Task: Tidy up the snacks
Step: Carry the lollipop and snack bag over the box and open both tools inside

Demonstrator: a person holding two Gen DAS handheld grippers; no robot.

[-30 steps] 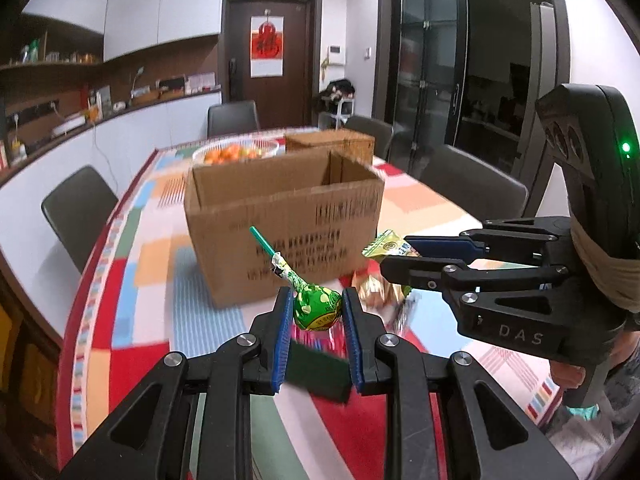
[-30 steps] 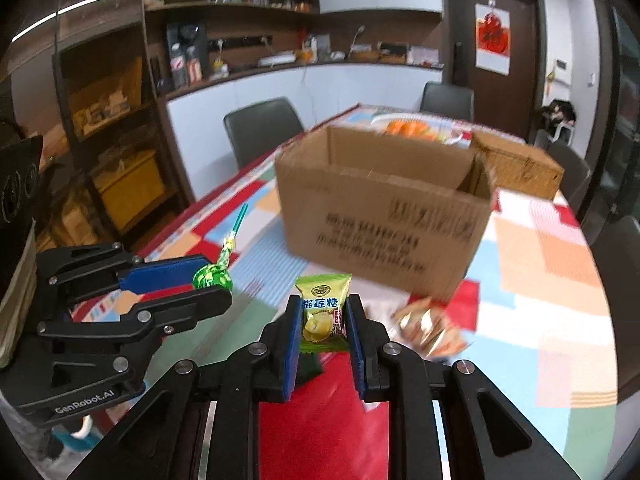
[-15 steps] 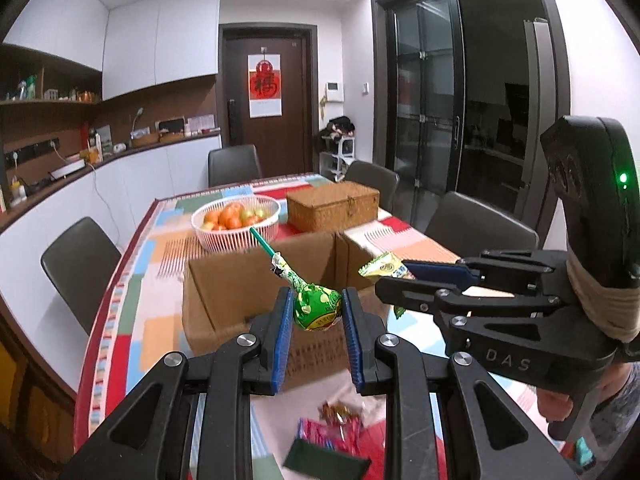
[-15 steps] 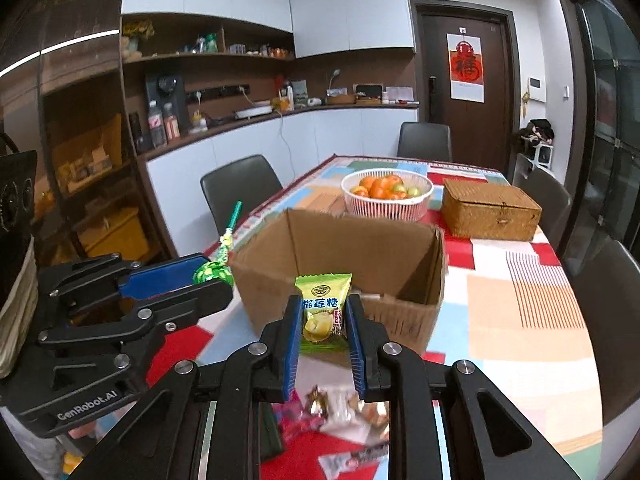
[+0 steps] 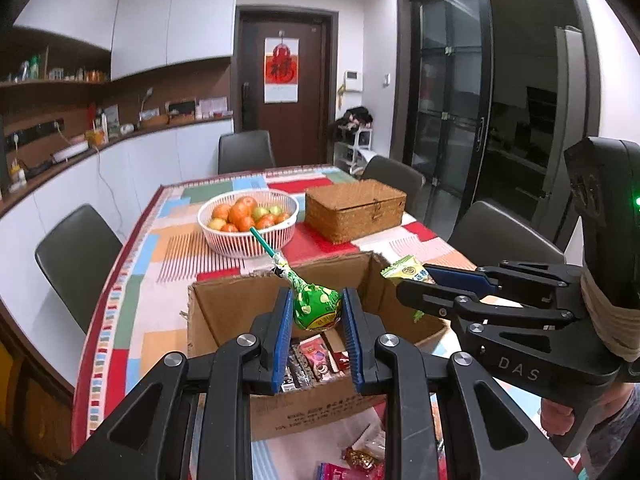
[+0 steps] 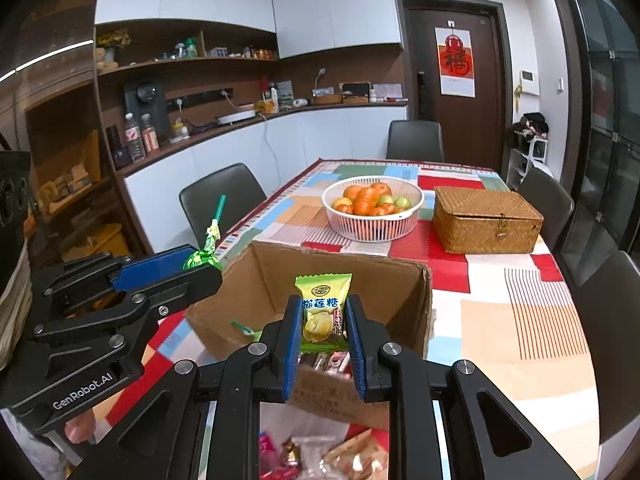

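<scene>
Snacks are being carried in both grippers above the open cardboard box (image 5: 224,316) near the front of the table (image 6: 520,344). The left gripper (image 5: 316,316) is pinching a green-wrapped lollipop (image 5: 316,306) by its head, with the stick pointing up and away toward the far left. The right gripper (image 6: 323,322) is clamping an upright green durian candy packet (image 6: 322,310). More wrapped sweets (image 5: 316,360) are lying inside the box, and others (image 6: 320,456) are lying loose on the table in front of it. Beyond the box, a white fruit basket (image 6: 372,226) and a wicker box (image 6: 486,220) are standing side by side.
</scene>
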